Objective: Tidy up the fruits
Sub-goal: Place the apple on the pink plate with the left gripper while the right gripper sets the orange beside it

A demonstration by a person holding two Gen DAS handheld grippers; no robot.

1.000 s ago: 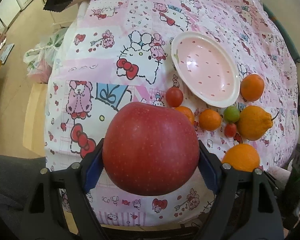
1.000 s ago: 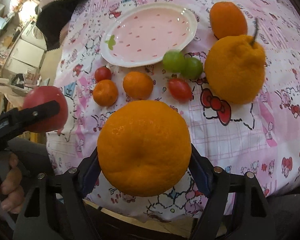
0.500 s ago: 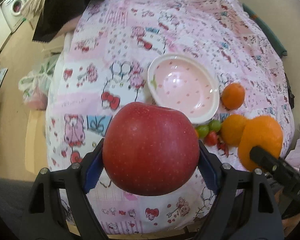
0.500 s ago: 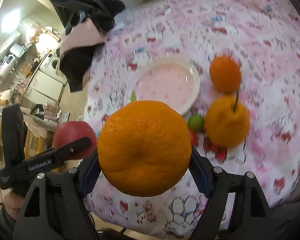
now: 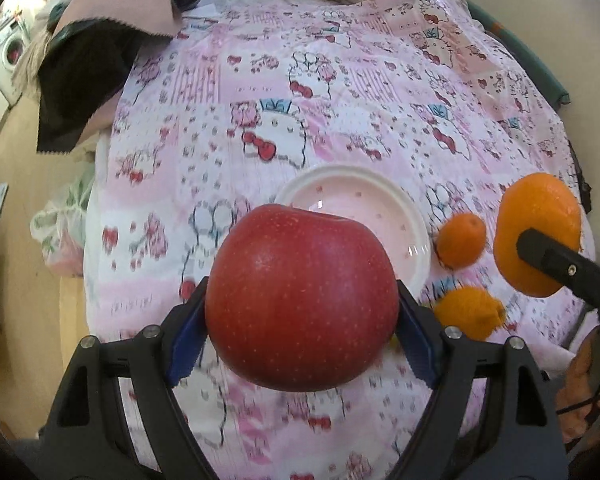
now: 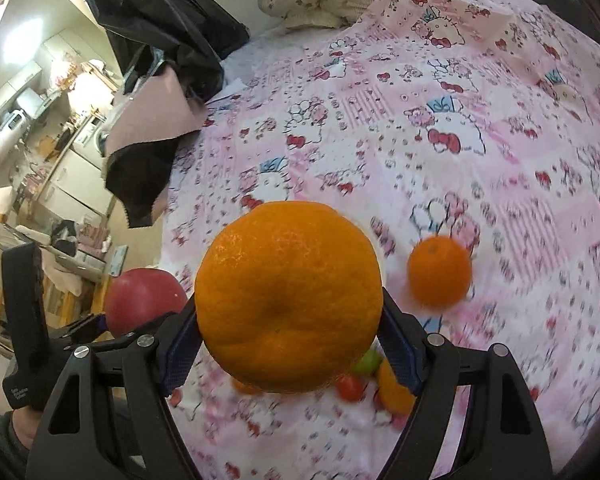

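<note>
My left gripper (image 5: 300,320) is shut on a big red apple (image 5: 300,300) and holds it high above the near edge of a pink plate (image 5: 404,216). My right gripper (image 6: 288,320) is shut on a large orange (image 6: 288,300), also held high. That orange (image 5: 540,232) and one right finger (image 5: 560,268) show at the right of the left wrist view. The apple (image 6: 140,296) shows at the left of the right wrist view. The plate is hidden behind the orange in the right wrist view.
On the pink patterned cloth (image 5: 340,100) lie a small orange (image 5: 460,240), a knobbly orange fruit (image 5: 472,312), a green grape (image 6: 366,362) and a cherry tomato (image 6: 350,386). Dark and pink clothing (image 5: 100,60) lies at the far left edge.
Both grippers have risen and tilted forward with their fruits; the plate and the loose fruits now look smaller and lower in view, and more of the far cloth shows.
</note>
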